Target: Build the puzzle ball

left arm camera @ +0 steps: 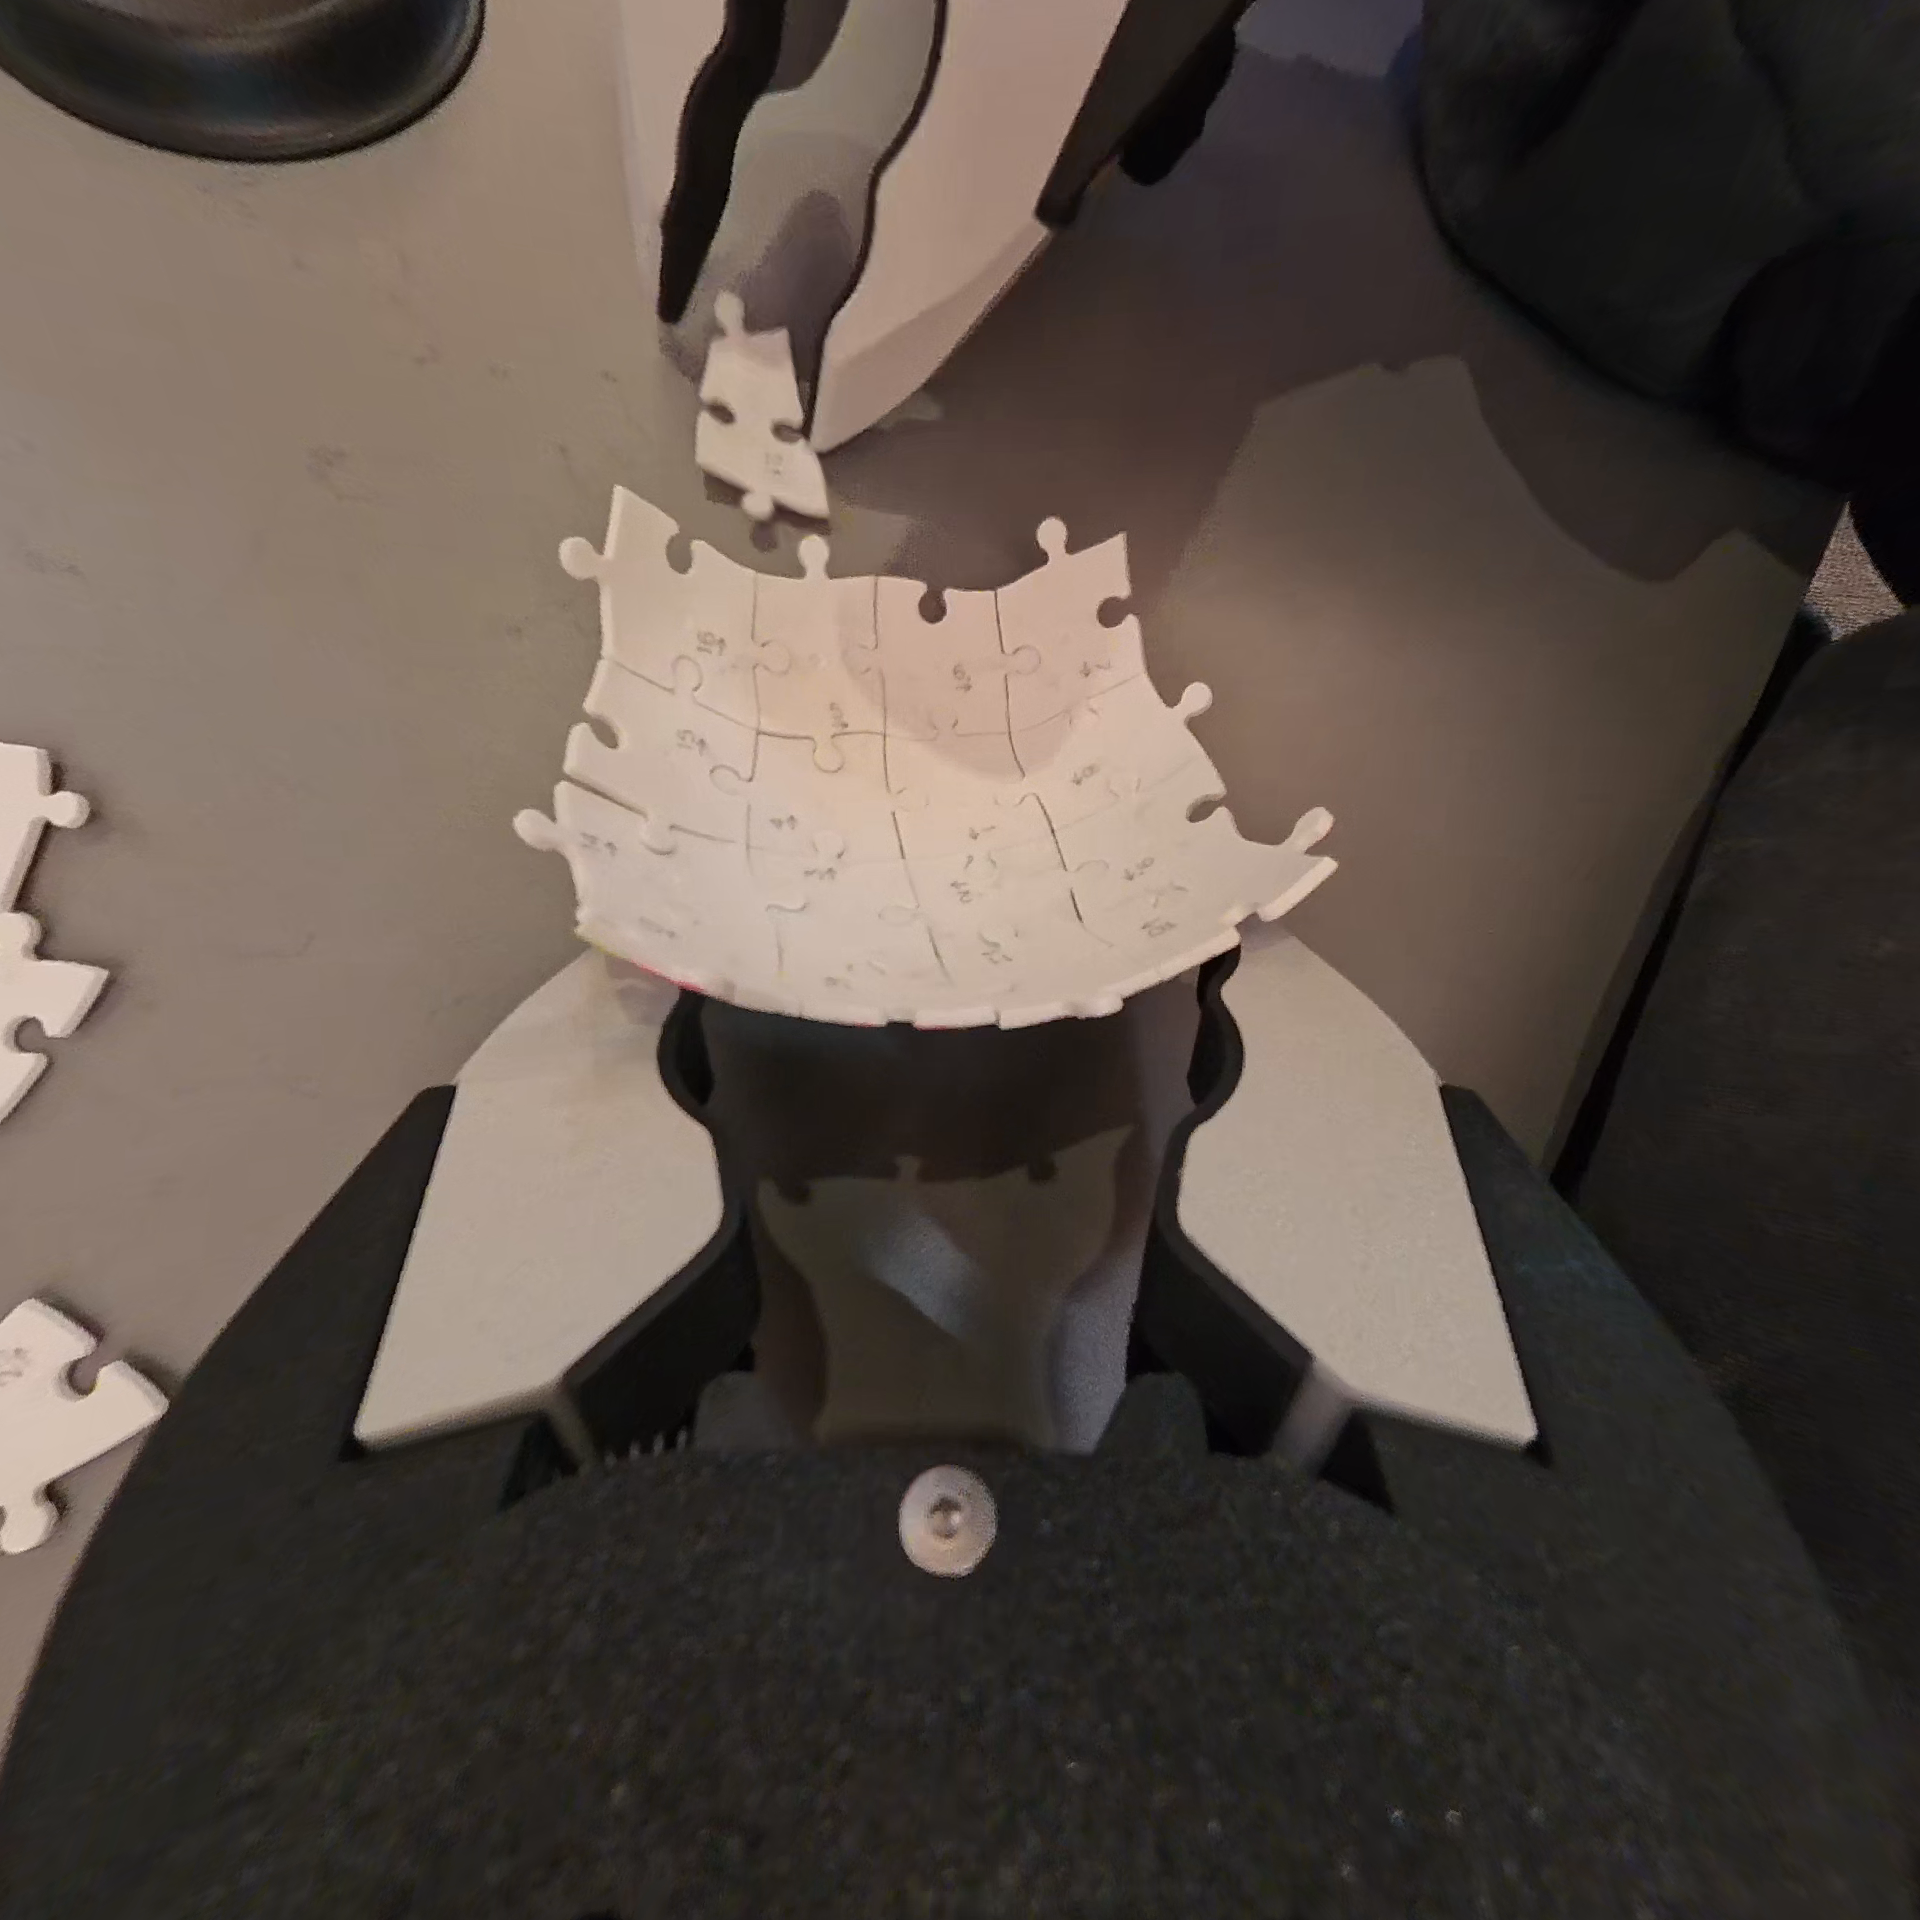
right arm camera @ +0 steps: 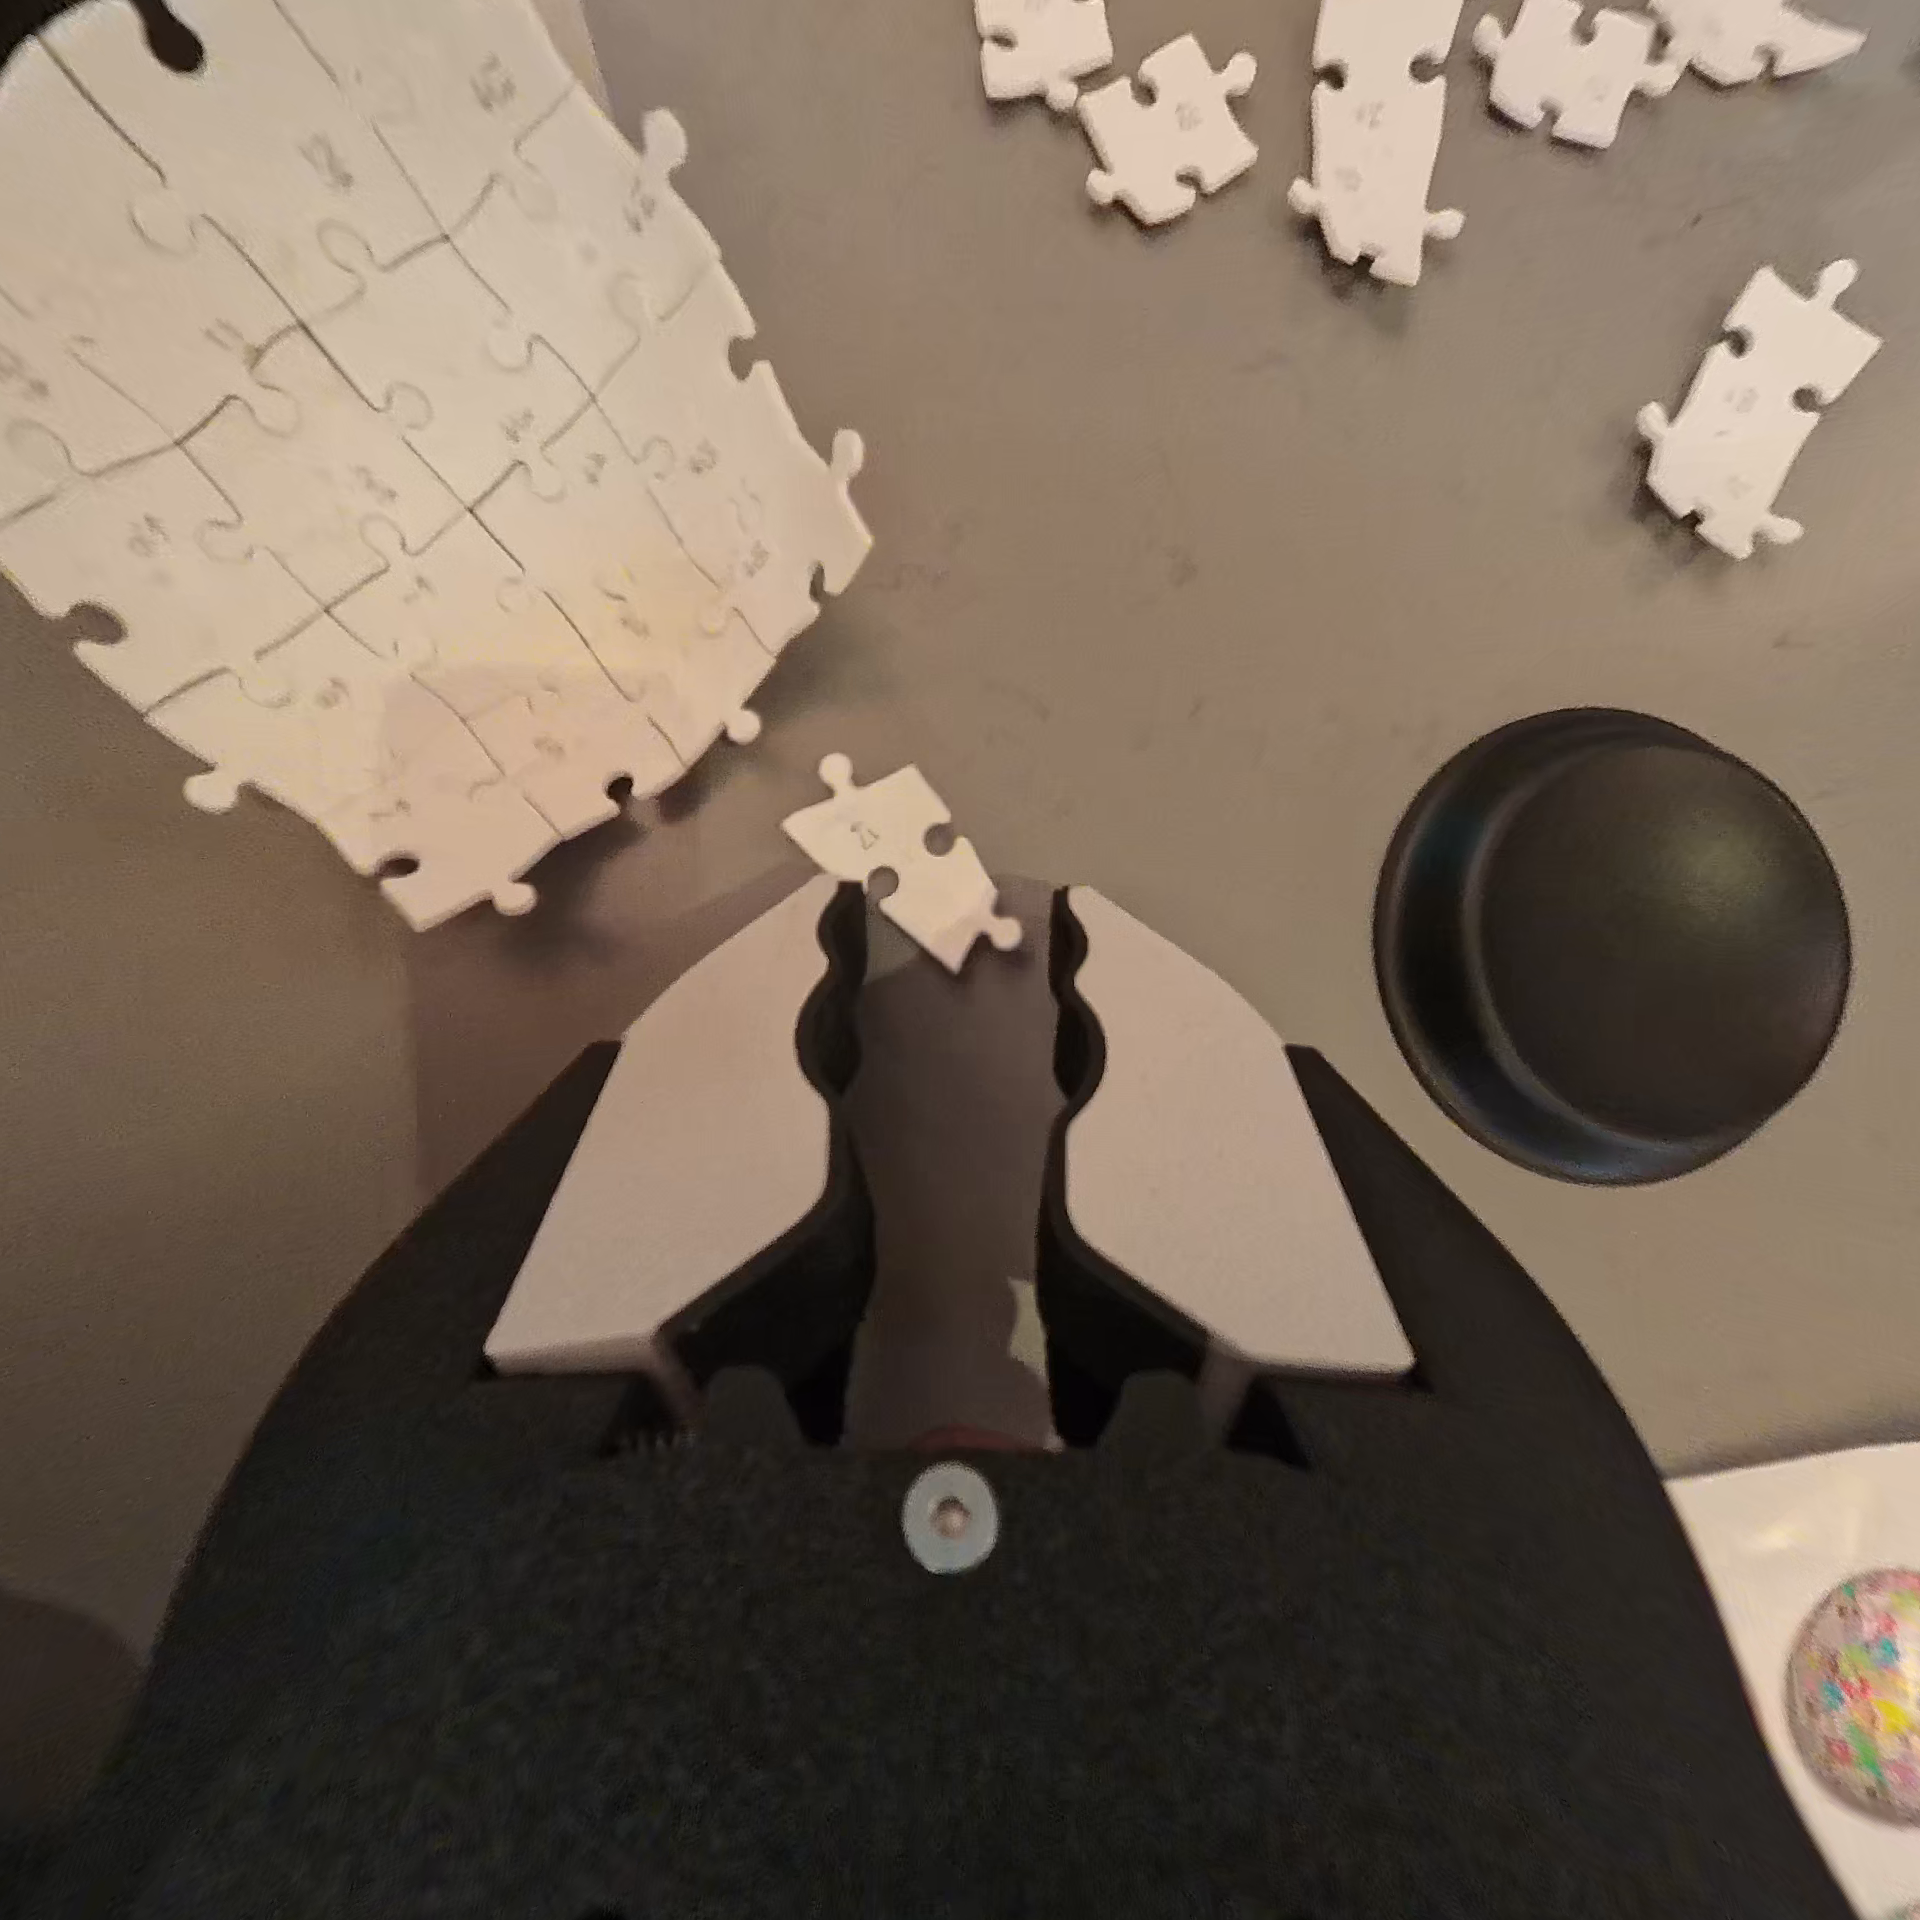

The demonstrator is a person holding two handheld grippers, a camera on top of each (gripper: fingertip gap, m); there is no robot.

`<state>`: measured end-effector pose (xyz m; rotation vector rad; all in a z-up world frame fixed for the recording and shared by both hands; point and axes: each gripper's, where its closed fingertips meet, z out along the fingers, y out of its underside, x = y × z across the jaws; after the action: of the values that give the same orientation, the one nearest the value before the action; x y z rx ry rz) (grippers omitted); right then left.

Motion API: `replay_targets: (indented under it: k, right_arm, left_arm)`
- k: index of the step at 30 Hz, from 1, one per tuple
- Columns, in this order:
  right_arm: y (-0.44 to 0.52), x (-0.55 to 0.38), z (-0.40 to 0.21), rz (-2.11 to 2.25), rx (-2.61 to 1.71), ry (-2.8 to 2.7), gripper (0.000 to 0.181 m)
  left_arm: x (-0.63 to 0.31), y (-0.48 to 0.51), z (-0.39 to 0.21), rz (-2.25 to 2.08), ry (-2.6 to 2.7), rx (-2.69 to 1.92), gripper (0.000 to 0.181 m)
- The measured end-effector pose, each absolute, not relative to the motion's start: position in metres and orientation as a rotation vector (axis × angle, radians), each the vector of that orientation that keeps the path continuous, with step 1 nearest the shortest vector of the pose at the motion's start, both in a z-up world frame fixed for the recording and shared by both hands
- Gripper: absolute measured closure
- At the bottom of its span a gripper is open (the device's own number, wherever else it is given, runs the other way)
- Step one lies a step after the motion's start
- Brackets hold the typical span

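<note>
A curved white shell of joined puzzle pieces sits at the tips of my left gripper. Its near edge is clamped between the wide-set jaws, and it hangs above the grey table with its shadow underneath. It also shows in the right wrist view at the upper left. A small white section of two joined pieces lies on the table just beyond the shell's edge. My right gripper is open, with its tips on either side of the section's near end. The left fingertip touches it. The right gripper and the section also show at the top of the left wrist view.
A black domed bowl stands to the right of my right gripper. Several loose white pieces and joined strips lie beyond it, and more lie along the left edge of the left wrist view. A white sheet with a colourful ball picture lies at the near right. The grippers' ends are close to 12 cm from one another. About 9 cm separates my right fingertips from the black domed bowl.
</note>
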<state>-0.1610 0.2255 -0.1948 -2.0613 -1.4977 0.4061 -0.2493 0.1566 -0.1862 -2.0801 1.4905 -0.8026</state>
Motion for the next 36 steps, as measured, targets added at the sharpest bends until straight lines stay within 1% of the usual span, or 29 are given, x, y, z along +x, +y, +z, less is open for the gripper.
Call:
replay_targets:
  k: [2,15,20,21,22,26,31,34,36]
  right_arm:
    - [0.225,-0.162,-0.196,0.429,-2.079,-1.509,0.159]
    - [0.227,-0.158,-0.194,0.328,-2.079,-1.493,0.161]
    - [0.224,-0.169,-0.165,0.299,-1.986,-1.496,0.161]
    - [0.222,-0.173,-0.159,0.274,-1.966,-1.515,0.167]
    - [0.221,-0.176,-0.155,0.236,-1.942,-1.547,0.181]
    - [0.225,-0.191,-0.147,0.116,-1.807,-1.609,0.181]
    - [0.232,-0.162,-0.158,0.141,-1.929,-1.501,0.180]
    - [0.242,-0.130,-0.153,0.195,-2.018,-1.320,0.168]
    - [0.251,-0.109,-0.151,0.243,-2.085,-1.192,0.165]
  left_arm:
    - [-0.249,0.157,-0.185,-0.802,1.487,-2.079,0.090]
    - [-0.250,0.158,-0.185,-0.811,1.479,-2.081,0.091]
    - [-0.250,0.159,-0.184,-0.813,1.474,-2.083,0.091]
    - [-0.250,0.159,-0.184,-0.812,1.474,-2.085,0.091]
    - [-0.250,0.159,-0.185,-0.812,1.475,-2.085,0.091]
    - [-0.250,0.158,-0.186,-0.810,1.478,-2.090,0.091]
    - [-0.250,0.159,-0.185,-0.812,1.472,-2.089,0.091]
    - [-0.250,0.159,-0.184,-0.818,1.469,-2.089,0.091]
    - [-0.250,0.158,-0.184,-0.828,1.472,-2.087,0.092]
